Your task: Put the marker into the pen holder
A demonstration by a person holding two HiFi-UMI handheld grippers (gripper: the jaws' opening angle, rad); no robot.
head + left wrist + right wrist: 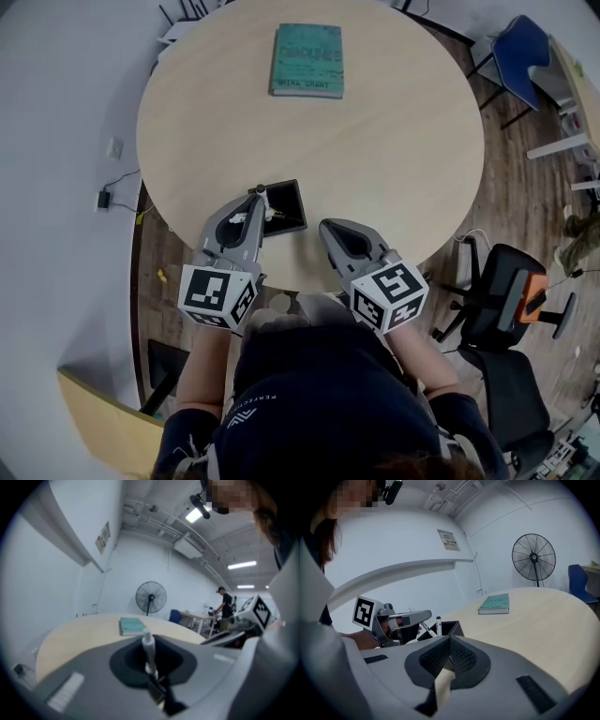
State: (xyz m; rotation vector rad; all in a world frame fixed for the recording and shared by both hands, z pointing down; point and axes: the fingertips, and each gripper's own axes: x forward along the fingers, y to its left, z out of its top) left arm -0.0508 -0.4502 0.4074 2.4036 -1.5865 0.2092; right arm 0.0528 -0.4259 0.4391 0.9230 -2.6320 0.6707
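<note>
Marker [148,644], a slim white barrel with a dark cap, stood upright, pinched between the left gripper's [150,666] closed jaws, right over the open top of the pen holder [452,628]. The holder was a black, square, hard-walled box at the near edge of the round, pale wood-grain table [375,159]. Beside it, the right gripper's [450,644] ribbed jaws were pressed together, gripping nothing. A flat teal book [307,61] lay by the far edge.
</note>
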